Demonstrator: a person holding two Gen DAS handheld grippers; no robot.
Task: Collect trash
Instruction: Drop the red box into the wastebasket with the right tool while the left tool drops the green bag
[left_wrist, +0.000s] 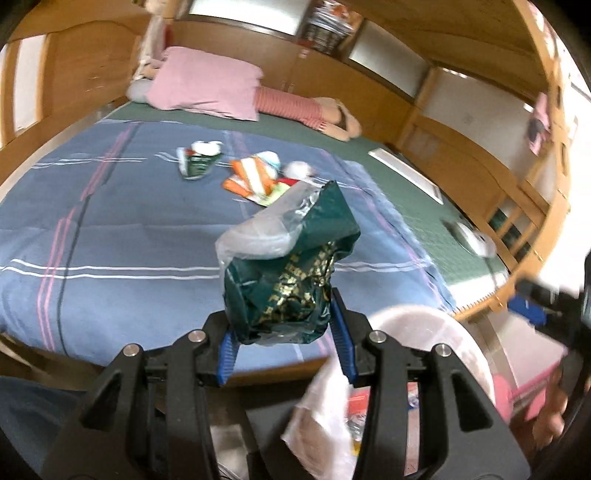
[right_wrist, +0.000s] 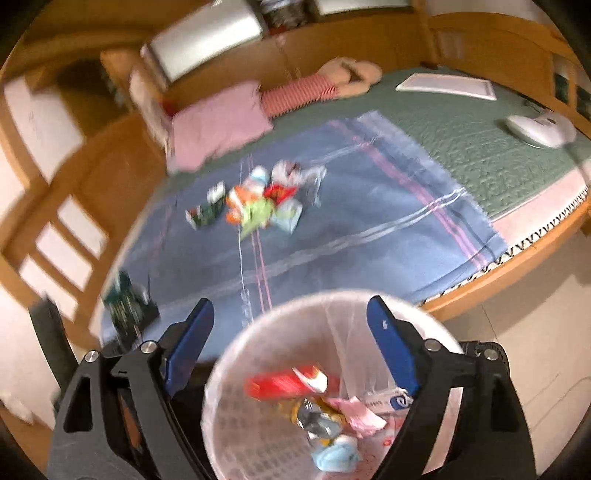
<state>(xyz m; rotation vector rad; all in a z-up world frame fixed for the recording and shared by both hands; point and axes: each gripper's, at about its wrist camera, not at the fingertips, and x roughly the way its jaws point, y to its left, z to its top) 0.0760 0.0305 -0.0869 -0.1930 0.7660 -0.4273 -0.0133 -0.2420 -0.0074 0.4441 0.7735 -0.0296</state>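
The left gripper (left_wrist: 286, 334) clenched a green wrapper (left_wrist: 291, 273) above the bed (left_wrist: 110, 221); the right gripper (right_wrist: 291, 339) gaped empty over the bin (right_wrist: 236, 406), more wrappers (right_wrist: 255, 206) lying ahead

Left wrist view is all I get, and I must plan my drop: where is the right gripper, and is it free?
Observer: The right gripper hangs above the bin, jaws wide apart, nothing between them.
Operator: Is the bin already in use?
Observer: Yes. A red wrapper lies in it among other crumpled scraps.
Operator: Is my bag over the bin yet?
Observer: No. The bag shows left of the bin, clear of its rim.
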